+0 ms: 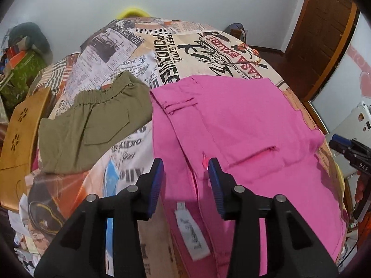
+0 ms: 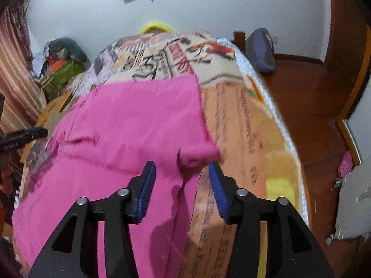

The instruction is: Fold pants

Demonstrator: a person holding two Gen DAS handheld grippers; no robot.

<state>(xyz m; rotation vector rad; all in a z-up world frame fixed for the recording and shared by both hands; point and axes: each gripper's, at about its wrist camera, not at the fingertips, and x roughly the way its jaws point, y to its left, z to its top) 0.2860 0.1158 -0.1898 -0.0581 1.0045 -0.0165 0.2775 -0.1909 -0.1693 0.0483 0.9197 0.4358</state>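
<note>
While both grippers hang over the bed (image 2: 243,139), neither has hold of anything. On the left gripper (image 1: 185,169) the 2 blue-padded fingers (image 1: 156,178) stand partly apart, with the left edge of the pink pants (image 1: 231,120) and a bit of bedspread showing in the gap below them; the pads press on no cloth. On the right gripper (image 2: 182,173) the fingers (image 2: 147,185) are likewise partly spread, with the right-hand corner of the pink pants lying under the gap, apart from the pads. Both grippers point steeply downward toward the fabric. These pants lie folded flat on the printed bedspread (image 1: 129,53), a white label (image 1: 190,234) showing near the left gripper. Just beside them on the left lie olive shorts (image 1: 92,125). At the right edge of the left wrist view, part of the right gripper shows.
</note>
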